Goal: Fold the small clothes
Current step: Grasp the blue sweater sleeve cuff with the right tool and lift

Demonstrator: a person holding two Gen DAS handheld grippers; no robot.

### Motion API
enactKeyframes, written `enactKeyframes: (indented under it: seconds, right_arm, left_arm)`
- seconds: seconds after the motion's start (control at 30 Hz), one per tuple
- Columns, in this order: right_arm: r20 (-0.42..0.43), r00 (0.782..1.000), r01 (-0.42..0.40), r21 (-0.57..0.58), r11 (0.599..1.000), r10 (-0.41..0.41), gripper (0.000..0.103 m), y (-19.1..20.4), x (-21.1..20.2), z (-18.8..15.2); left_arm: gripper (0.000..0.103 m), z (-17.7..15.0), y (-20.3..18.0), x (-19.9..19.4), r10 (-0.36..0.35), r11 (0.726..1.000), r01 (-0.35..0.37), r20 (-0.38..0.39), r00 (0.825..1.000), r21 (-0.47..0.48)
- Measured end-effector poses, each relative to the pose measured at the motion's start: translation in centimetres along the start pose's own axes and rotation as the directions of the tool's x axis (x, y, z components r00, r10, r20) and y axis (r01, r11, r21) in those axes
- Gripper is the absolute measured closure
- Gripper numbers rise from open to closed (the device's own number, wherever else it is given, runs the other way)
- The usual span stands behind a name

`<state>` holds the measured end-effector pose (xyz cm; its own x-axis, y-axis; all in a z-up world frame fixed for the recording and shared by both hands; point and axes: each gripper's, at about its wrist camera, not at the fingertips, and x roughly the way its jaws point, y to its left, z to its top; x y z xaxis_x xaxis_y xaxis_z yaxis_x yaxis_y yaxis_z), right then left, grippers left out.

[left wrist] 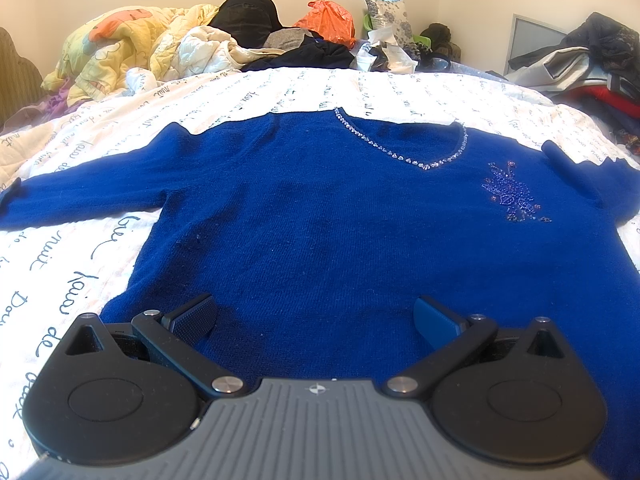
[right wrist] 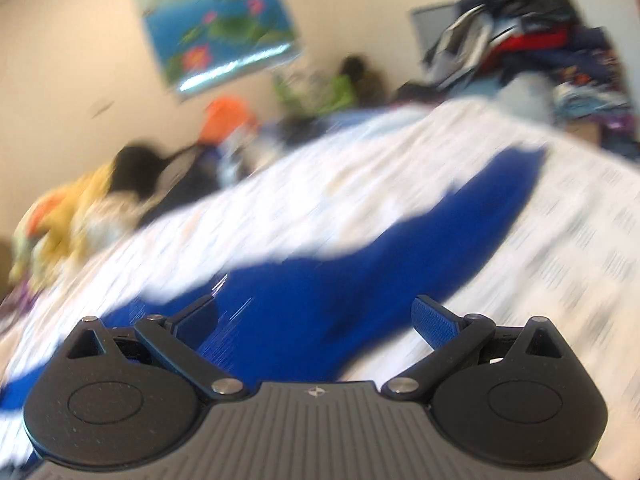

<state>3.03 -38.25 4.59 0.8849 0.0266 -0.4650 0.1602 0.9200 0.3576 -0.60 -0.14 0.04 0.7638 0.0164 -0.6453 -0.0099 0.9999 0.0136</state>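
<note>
While our left gripper (left wrist: 314,318) hovers jaws apart over the blue sweater (left wrist: 340,216) spread flat on the bed (left wrist: 248,92), our right gripper (right wrist: 314,318) likewise spread, its view blurred, above a sleeve (right wrist: 472,224).

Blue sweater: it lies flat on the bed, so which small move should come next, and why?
Probably lower the open left claw onto the hem of the blue sweater and close. The sweater lies spread, unfolded, and both claws are open, holding nothing. The right claw is over a sleeve.
</note>
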Motion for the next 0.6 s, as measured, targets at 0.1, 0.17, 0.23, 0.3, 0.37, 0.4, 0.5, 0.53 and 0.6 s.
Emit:
enactKeyframes:
  seconds: [0.1,0.17,0.23,0.3,0.37,0.4,0.5,0.53,0.6]
  right_arm:
    - [-0.002,0.996,0.086,0.118,0.989,-0.086,0.000,-7.0,3.6,5.1]
    - [-0.058,0.994,0.101,0.243,0.965,-0.089,0.000,-12.3,6.8,8.1]
    - [-0.100,0.994,0.082,0.409,0.909,-0.045,0.000,-17.4,9.5,9.8]
    - [-0.106,0.994,0.085,0.557,0.826,-0.031,0.000,-21.4,11.7,10.8]
    - [-0.076,0.997,0.056,0.618,0.784,-0.012,0.000,-23.9,12.8,11.3]
    - [-0.073,0.997,0.055,0.620,0.783,-0.013,0.001,-24.3,13.6,11.6]
    - [-0.107,0.992,0.118,0.561,0.819,-0.069,0.001,-24.9,15.7,12.5]
    - [-0.102,0.992,0.117,0.541,0.833,-0.073,0.001,-25.1,16.2,12.6]
    - [-0.081,0.994,0.110,0.507,0.855,-0.080,0.001,-25.2,16.7,12.9]
  left_arm:
    - [0.000,0.0,0.0,0.0,0.001,1.000,-0.001,0.000,1.000,0.000]
    - [0.000,0.0,0.0,0.0,0.001,1.000,-0.001,0.000,1.000,0.000]
    - [0.000,0.0,0.0,0.0,0.001,1.000,-0.001,0.000,1.000,0.000]
    - [0.000,0.0,0.0,0.0,0.001,1.000,-0.001,0.000,1.000,0.000]
    - [0.000,0.0,0.0,0.0,0.001,1.000,-0.001,0.000,1.000,0.000]
    - [0.000,0.0,0.0,0.0,0.001,1.000,-0.001,0.000,1.000,0.000]
    - [0.000,0.0,0.0,0.0,0.000,1.000,0.000,0.000,1.000,0.000]
    - [0.000,0.0,0.0,0.0,0.000,1.000,0.000,0.000,1.000,0.000]
    - [0.000,0.0,0.0,0.0,0.000,1.000,0.000,0.000,1.000,0.000]
